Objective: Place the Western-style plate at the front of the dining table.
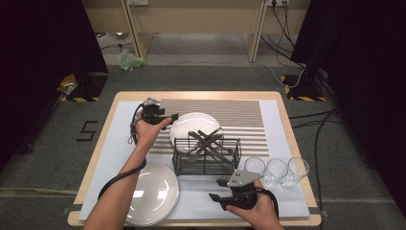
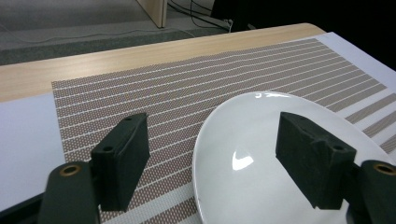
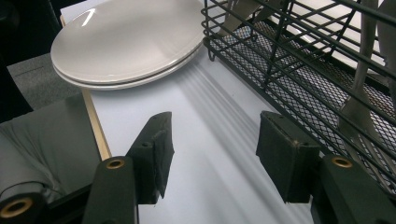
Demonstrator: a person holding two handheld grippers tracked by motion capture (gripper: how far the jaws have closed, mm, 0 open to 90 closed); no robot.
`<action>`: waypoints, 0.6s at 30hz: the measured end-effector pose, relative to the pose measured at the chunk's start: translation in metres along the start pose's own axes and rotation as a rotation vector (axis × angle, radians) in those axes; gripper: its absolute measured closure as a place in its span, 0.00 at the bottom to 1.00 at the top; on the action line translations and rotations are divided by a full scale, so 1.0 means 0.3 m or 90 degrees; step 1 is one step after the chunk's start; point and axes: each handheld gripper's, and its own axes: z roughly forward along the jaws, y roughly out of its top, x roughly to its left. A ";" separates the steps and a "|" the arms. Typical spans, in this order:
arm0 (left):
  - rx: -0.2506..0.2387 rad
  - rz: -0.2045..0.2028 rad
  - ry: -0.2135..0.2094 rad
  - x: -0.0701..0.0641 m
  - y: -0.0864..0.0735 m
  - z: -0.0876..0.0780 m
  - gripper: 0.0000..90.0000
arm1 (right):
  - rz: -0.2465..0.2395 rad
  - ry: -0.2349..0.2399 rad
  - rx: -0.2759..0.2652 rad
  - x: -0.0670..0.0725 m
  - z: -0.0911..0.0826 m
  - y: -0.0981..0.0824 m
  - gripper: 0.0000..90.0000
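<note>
Hovering over the far-left part of the desk (image 1: 287,120), the left hand-held gripper (image 1: 173,115) has its jaws spread wide, with nothing pinched between them. In the left gripper view the white plate (image 2: 261,163) lies flat on the striped mat (image 2: 187,88), its near rim sitting between the two black pads (image 2: 122,158) without either one pressing on it. From above, that plate rests just behind the black wire rack (image 1: 207,156), which has grey cutlery leaning crosswise inside it.

Down at the near edge, the right hand-held gripper (image 1: 218,189) is wide apart too and holds nothing; its view shows bare pale sheet between the pads. It sits in front of the rack, pointing left toward the stack of plates (image 1: 154,191) at the near-left corner of the desk. Three clear glasses (image 1: 277,170) stand in a row just right of the rack, beside the right hand (image 1: 256,208).
</note>
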 end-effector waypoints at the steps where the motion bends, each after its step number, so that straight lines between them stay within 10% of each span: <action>1: -0.001 0.001 -0.001 -0.001 -0.001 -0.009 0.28 | 0.000 0.000 0.000 0.000 0.000 0.000 0.50; 18: -0.004 0.025 -0.022 -0.020 -0.026 -0.147 0.29 | 0.001 -0.001 -0.003 -0.003 -0.006 -0.002 0.50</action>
